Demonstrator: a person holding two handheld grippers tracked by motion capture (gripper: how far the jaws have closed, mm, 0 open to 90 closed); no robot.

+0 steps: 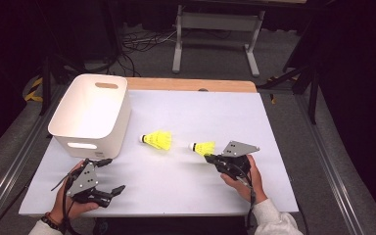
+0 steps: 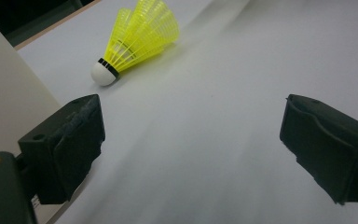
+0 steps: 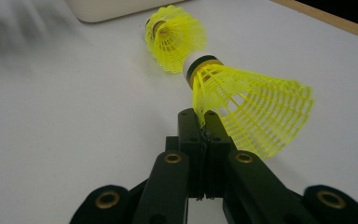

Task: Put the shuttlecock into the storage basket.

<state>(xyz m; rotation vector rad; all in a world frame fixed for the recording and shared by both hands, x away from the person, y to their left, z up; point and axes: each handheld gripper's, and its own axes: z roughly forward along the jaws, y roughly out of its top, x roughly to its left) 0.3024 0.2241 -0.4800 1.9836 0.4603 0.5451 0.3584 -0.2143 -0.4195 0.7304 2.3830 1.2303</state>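
Two yellow mesh shuttlecocks with white corks lie on the white table top (image 1: 186,186). The left shuttlecock (image 1: 158,140) (image 2: 140,37) (image 3: 175,37) lies free in the middle, a little beyond my left gripper (image 1: 112,175) (image 2: 191,140). That gripper rests near the front left corner, open, with nothing between its jaws. The right shuttlecock (image 1: 203,147) (image 3: 247,107) points its cork to the left in the high view. My right gripper (image 1: 208,157) (image 3: 204,116) is shut on the rim of its skirt, pinching the mesh from behind.
A white plastic bin (image 1: 94,115) (image 2: 4,93) (image 3: 116,9) with handle slots stands at the table's left side, just beyond my left gripper. A wooden strip (image 1: 191,84) edges the far side. Dark floor, cables and a table frame (image 1: 215,29) lie beyond.
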